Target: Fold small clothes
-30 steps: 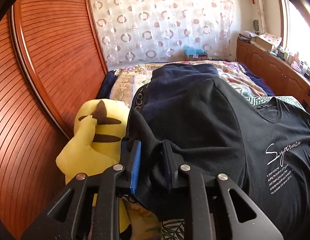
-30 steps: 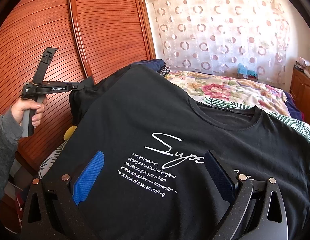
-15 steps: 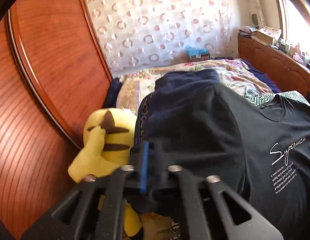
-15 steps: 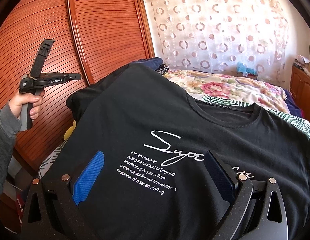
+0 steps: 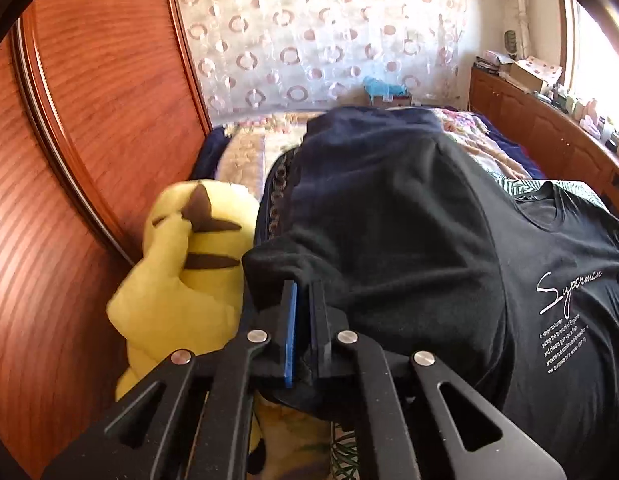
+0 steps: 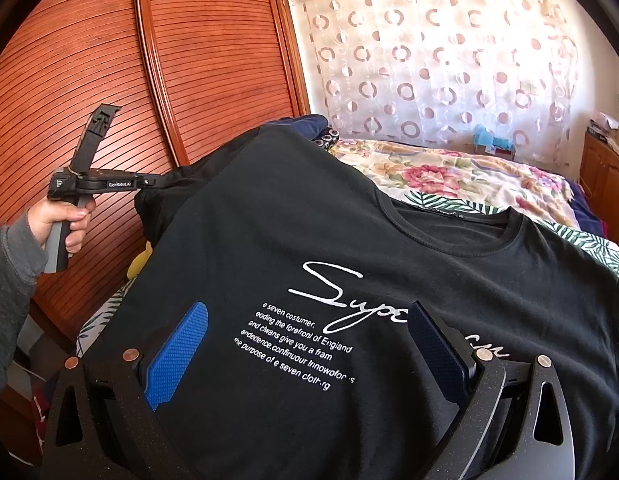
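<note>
On bed: fingers pinching sleeve

The bed is covered by a floral quilt, on which a black T-shirt is spread.

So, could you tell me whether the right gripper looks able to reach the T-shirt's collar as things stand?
Probably yes: the right gripper is open above the T-shirt, and nothing lies between it and the collar.

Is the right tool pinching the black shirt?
No, the right gripper's fingers are spread wide apart above the shirt, pinching nothing.
</note>
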Demonstrator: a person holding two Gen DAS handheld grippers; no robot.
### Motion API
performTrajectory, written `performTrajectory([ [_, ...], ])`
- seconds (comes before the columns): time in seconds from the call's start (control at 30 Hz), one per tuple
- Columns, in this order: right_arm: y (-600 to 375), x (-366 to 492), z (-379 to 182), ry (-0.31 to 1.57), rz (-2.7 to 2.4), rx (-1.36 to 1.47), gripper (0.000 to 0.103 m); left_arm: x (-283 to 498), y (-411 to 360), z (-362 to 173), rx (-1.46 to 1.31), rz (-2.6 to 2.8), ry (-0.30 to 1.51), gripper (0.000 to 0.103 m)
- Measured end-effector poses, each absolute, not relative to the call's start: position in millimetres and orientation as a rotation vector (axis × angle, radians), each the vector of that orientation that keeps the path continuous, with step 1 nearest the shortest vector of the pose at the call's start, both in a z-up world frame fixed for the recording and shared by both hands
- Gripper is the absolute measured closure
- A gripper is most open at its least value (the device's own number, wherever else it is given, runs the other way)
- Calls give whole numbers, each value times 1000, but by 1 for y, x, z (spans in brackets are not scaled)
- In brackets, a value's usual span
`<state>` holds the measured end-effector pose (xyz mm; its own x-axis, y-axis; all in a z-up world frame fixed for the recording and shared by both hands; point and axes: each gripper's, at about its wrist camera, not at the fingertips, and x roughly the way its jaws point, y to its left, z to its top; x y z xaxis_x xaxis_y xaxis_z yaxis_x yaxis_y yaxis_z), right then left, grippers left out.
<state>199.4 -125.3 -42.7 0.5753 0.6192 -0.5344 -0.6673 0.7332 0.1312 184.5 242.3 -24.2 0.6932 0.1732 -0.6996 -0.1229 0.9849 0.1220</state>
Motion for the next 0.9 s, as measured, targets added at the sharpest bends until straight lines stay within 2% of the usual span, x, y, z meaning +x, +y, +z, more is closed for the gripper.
performTrajectory([
  [0.43,-128,196,-40,584,760,-83,3,162,191,50,167,120,593,98],
  [0.67,-132,194,-40,580,758,-71,3,174,181,45,264,181,650,98],
  [0.9,-135,196,-43,577,754,-48,3,175,191,37,219,134,697,98],
])
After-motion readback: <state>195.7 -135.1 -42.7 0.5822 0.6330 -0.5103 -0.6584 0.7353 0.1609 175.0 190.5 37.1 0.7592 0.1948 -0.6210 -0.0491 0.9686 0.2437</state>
